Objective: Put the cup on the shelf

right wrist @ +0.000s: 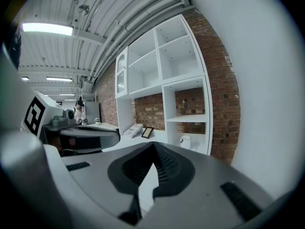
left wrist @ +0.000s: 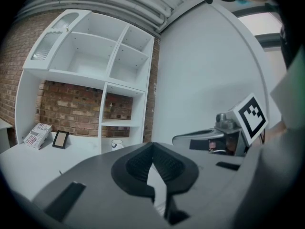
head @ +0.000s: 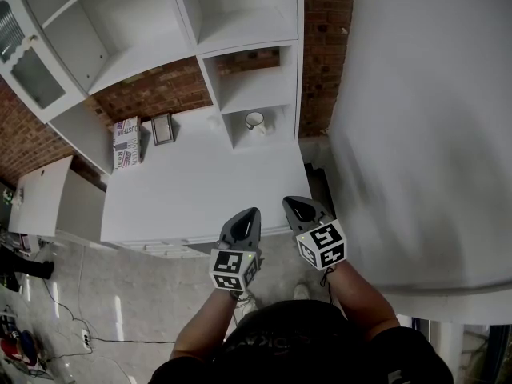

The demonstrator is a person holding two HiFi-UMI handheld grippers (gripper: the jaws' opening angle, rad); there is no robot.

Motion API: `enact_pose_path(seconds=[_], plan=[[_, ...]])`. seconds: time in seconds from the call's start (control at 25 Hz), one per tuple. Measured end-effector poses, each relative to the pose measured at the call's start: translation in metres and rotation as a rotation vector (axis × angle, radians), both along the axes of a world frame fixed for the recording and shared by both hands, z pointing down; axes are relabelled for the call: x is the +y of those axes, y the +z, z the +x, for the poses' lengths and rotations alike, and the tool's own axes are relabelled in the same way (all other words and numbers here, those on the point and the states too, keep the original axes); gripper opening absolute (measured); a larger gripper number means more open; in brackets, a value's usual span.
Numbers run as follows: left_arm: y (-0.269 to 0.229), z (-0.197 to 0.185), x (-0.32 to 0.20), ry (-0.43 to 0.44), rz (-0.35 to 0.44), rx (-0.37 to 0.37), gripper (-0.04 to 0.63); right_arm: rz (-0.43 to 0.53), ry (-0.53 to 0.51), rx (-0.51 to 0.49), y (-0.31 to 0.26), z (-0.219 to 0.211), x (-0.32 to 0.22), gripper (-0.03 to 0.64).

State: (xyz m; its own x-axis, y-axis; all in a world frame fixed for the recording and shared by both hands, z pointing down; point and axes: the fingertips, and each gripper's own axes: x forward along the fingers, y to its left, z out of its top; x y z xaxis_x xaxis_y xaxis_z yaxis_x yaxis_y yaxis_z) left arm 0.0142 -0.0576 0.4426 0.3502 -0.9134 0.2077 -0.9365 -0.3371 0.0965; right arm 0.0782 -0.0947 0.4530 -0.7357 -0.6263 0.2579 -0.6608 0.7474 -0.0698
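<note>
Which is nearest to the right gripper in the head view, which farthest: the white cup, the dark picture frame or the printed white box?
1. White cup, in the lowest shelf compartment, ahead of the right gripper.
2. Dark picture frame, against the brick wall, further left.
3. Printed white box, leftmost.

Head view, 12 o'clock pointing away from the person. The worktop lies ahead, and the shelf unit rises from its far side against the brick wall. The cup sits in the unit's lowest compartment at 12 o'clock. The picture frame stands at 11 o'clock, the box just beside it at 10 o'clock. The left claw and right claw lie side by side over the near edge at 6 o'clock.
</note>
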Motion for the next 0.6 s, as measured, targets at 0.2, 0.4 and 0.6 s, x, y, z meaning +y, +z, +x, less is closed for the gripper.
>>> enact_pose_path(seconds=[0.2, 0.4, 0.6], plan=[[-0.0002, -0.0026, 0.0008, -0.001, -0.002, -0.005, 0.005, 0.002, -0.001, 0.0, -0.0009, -0.0026, 0.0009, 0.0], [-0.002, -0.0042, 0.0019, -0.003, -0.001, -0.004, 0.005, 0.003, -0.002, 0.001, -0.0008, -0.0039, 0.002, 0.0], [-0.0072, -0.0045, 0.0006, -0.013, 0.007, -0.006, 0.005, 0.0, -0.003, 0.002, -0.001, -0.0036, 0.0015, 0.0]])
